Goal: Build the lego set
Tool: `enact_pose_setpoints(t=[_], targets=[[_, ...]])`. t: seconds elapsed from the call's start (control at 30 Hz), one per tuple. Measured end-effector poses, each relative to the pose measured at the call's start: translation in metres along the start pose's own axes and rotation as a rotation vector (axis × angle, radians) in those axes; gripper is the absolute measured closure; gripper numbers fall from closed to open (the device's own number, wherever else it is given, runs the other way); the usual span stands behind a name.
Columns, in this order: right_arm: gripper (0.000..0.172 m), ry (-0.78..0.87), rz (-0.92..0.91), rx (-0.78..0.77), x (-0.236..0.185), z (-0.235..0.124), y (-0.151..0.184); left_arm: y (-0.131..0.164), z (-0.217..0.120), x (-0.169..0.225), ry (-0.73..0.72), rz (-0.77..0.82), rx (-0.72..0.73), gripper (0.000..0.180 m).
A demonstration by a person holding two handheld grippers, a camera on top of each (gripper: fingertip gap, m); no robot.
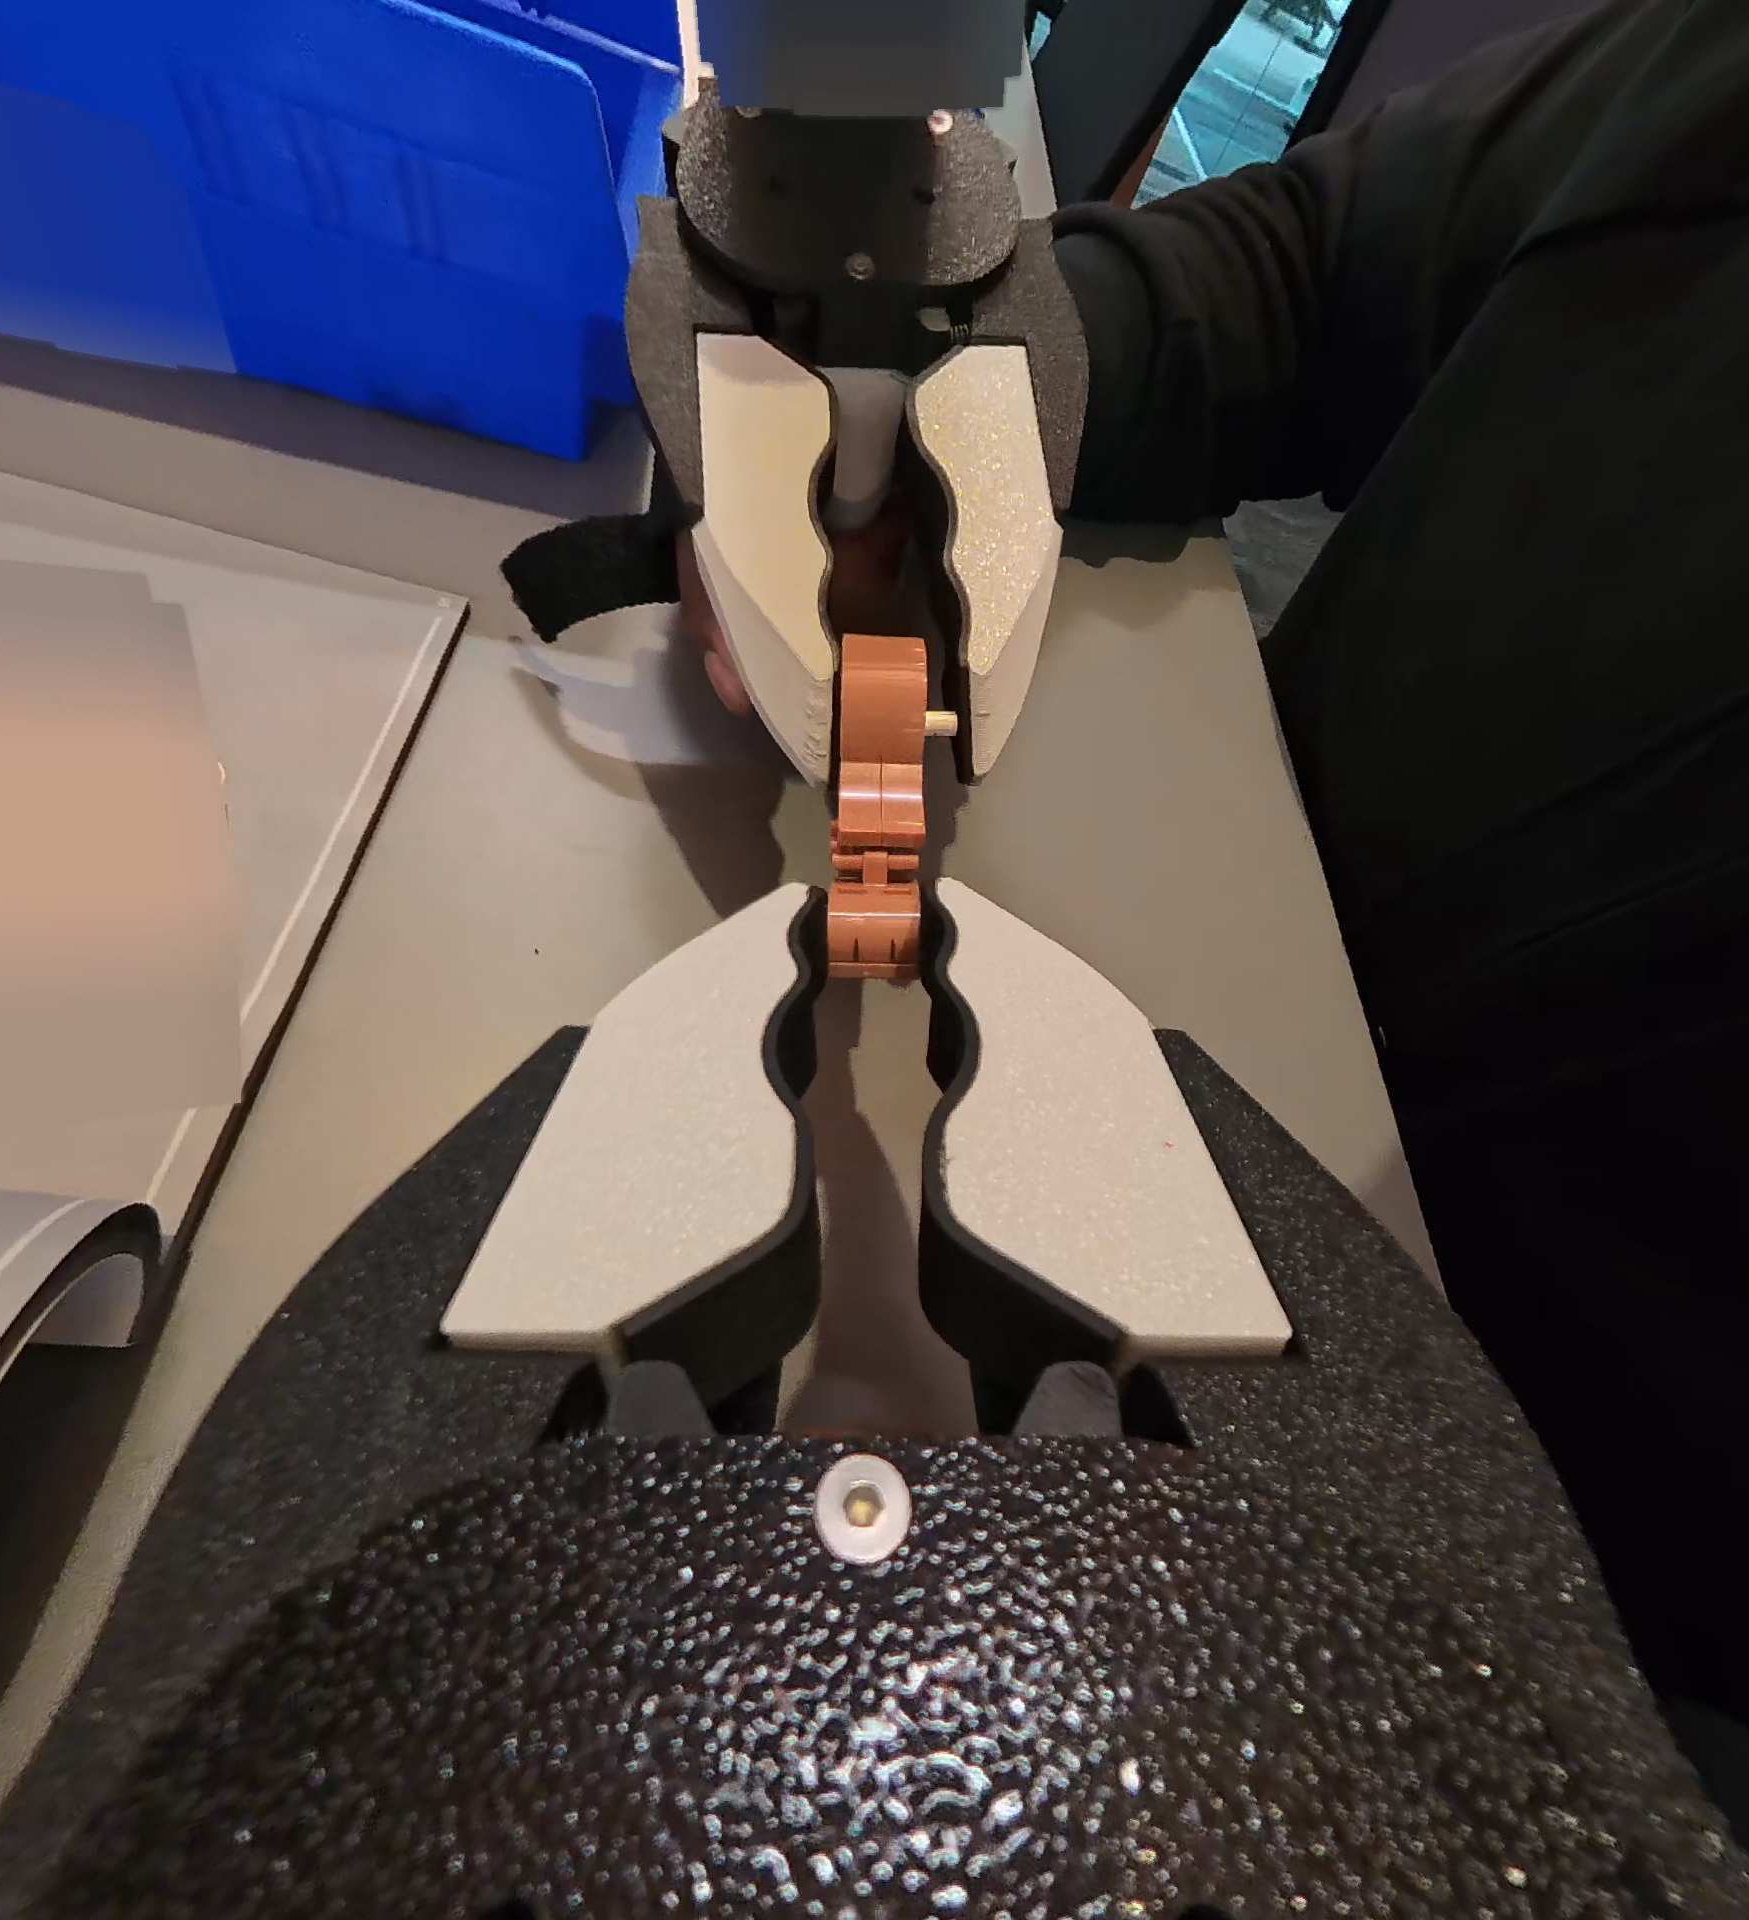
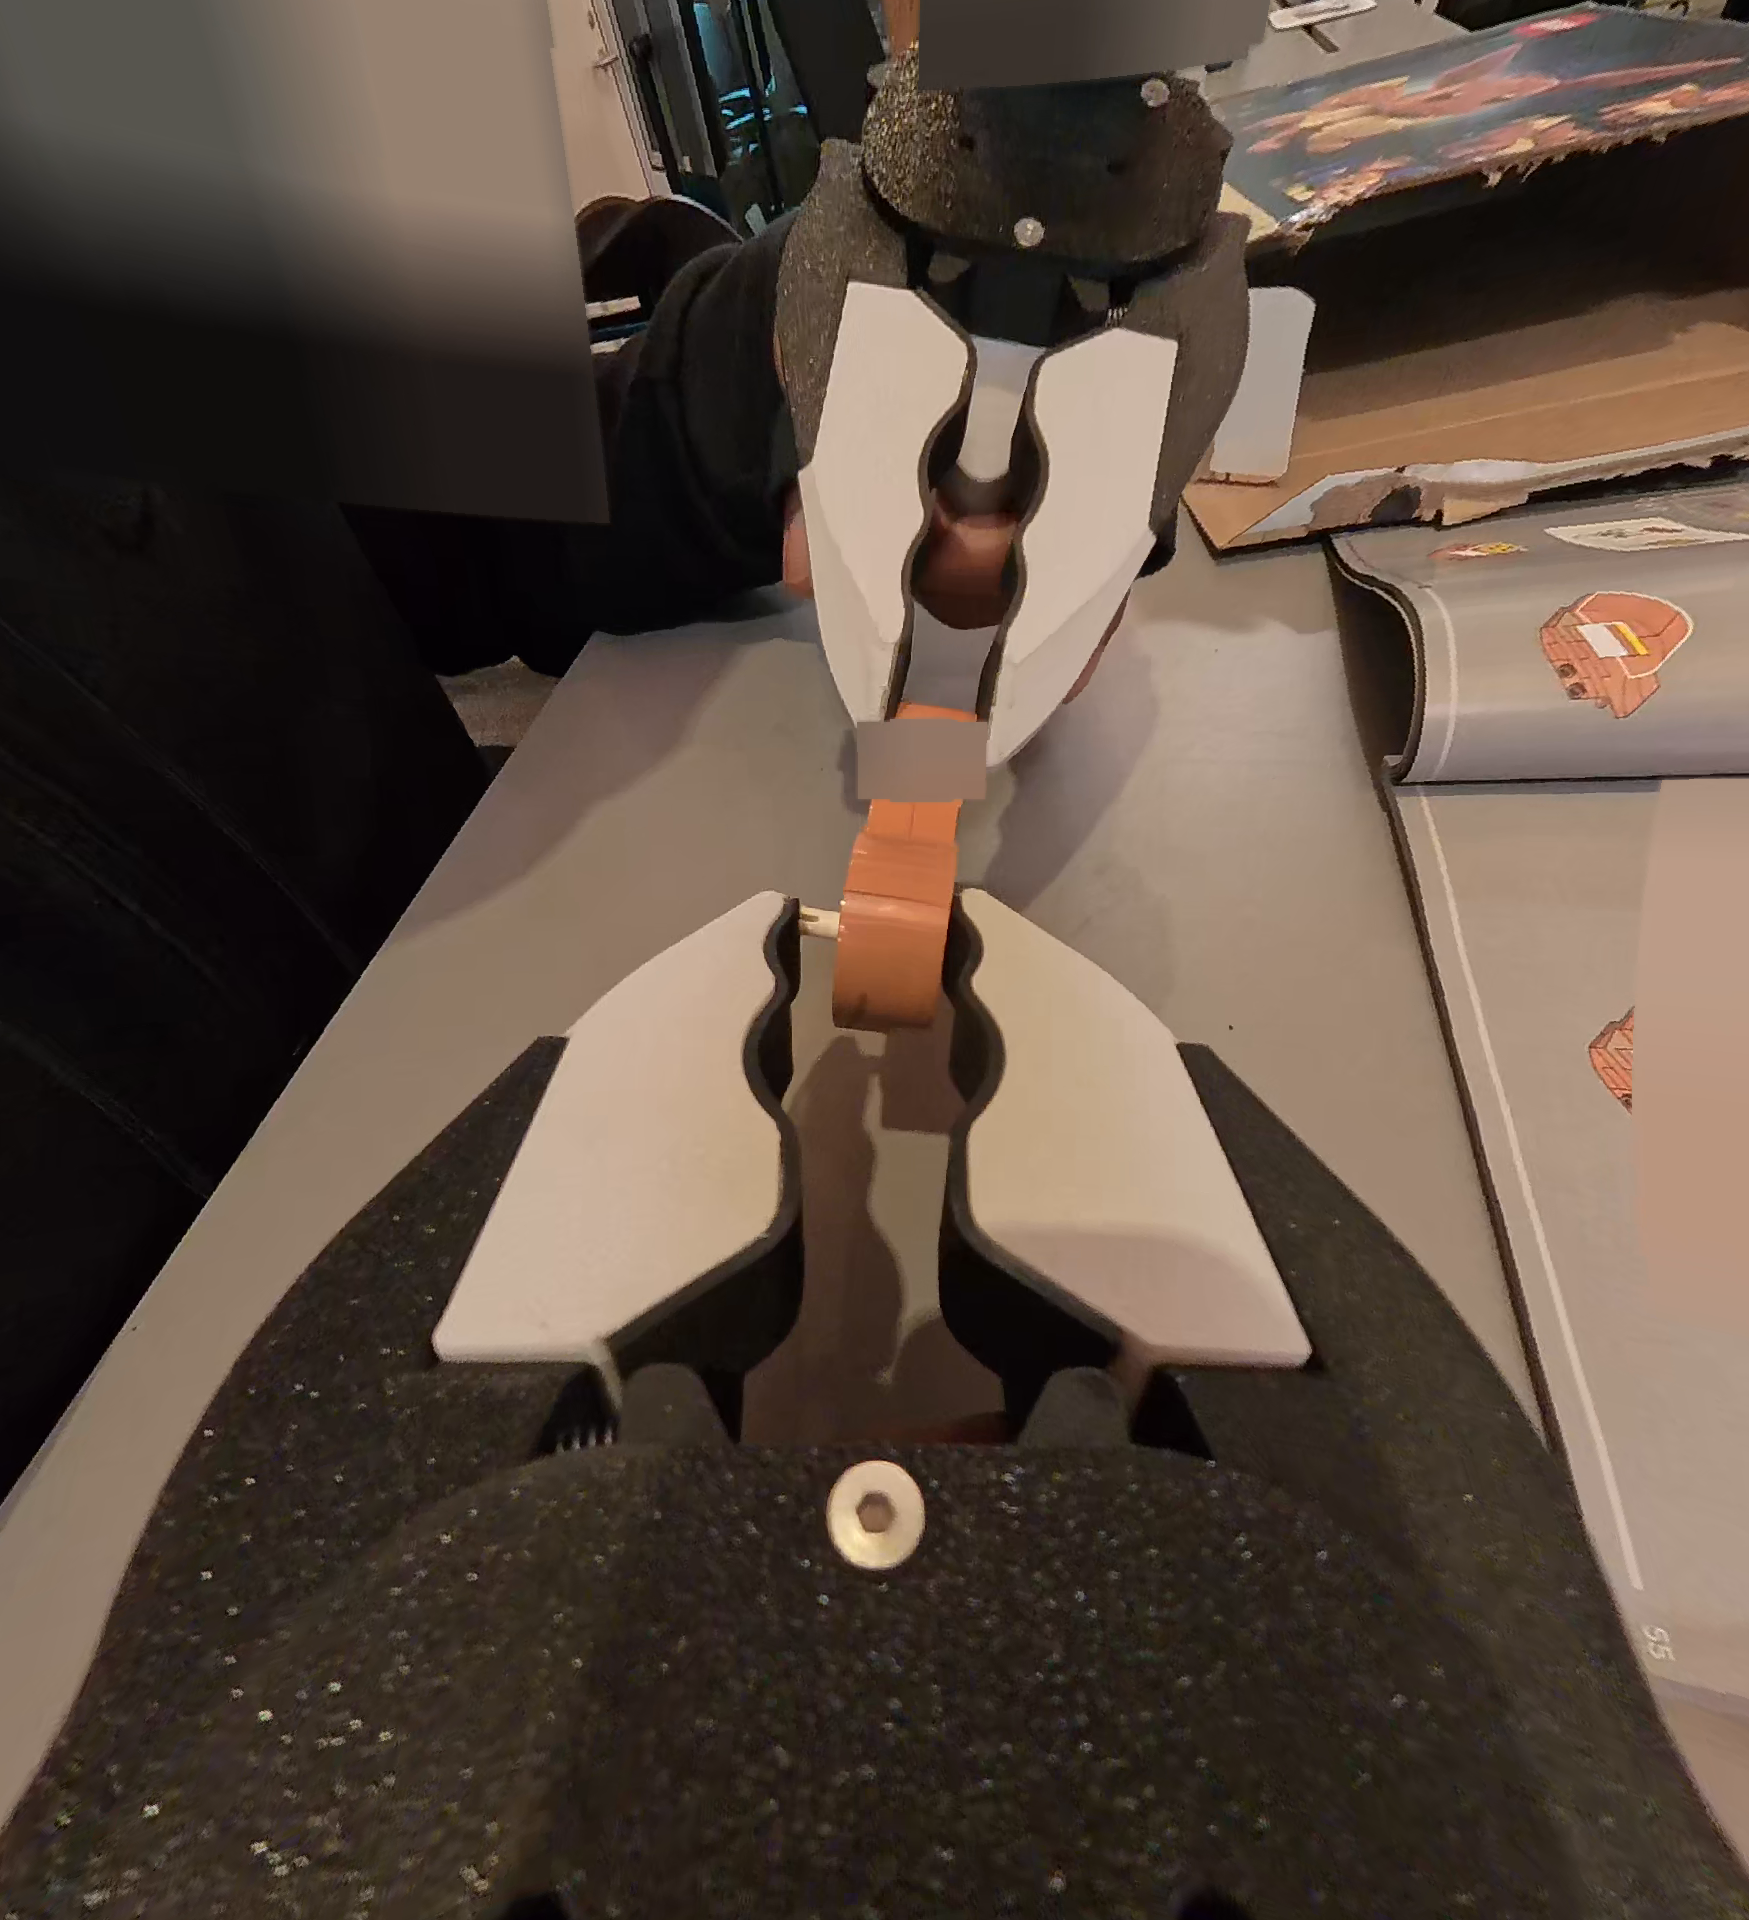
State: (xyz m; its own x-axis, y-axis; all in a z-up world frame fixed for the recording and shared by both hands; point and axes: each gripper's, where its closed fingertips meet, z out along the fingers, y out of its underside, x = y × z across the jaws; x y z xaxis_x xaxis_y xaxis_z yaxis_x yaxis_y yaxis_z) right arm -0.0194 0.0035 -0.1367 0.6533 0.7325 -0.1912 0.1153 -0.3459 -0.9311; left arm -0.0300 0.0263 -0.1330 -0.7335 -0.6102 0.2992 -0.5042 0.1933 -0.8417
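We hold one small brown plastic brick piece with a hinge in its middle between our two grippers, up in the air over the grey bench.

Our left gripper is clenched on the blocky end of the brown piece. Both of its pale grey fingers press on the sides of that end.

Our right gripper comes from the other way and is closed on the round, flat end of the same piece. One finger presses the flat side. A little cream peg sticks out of the other side and reaches the other finger.

So the piece hangs between the two grippers, tip to tip, and does not touch the bench.

Beside us lie an open grey booklet with brick pictures, a torn cardboard box and a blue plastic bin. A person in dark sleeves holds the grippers.

We think both ends are held firmly. Any bend at the hinge would need slow, gentle hands, because the peg side looks easy to slip.
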Motion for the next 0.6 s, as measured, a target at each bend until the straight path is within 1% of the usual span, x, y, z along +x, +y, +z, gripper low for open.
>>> enact_pose_setpoints(t=[0.17,0.37,0.6], targets=[[0.146,-0.008,0.019,-0.030,0.000,0.002,0.004,0.005,0.003,0.000,0.009,-0.015,-0.027,0.164],[0.146,-0.033,0.090,-0.043,0.001,0.004,0.005,0.006,0.005,-0.001,0.034,-0.057,-0.004,0.164],[0.146,-0.026,0.129,0.038,0.003,-0.001,-0.005,-0.009,0.000,-0.003,0.057,-0.114,0.123,0.164]])
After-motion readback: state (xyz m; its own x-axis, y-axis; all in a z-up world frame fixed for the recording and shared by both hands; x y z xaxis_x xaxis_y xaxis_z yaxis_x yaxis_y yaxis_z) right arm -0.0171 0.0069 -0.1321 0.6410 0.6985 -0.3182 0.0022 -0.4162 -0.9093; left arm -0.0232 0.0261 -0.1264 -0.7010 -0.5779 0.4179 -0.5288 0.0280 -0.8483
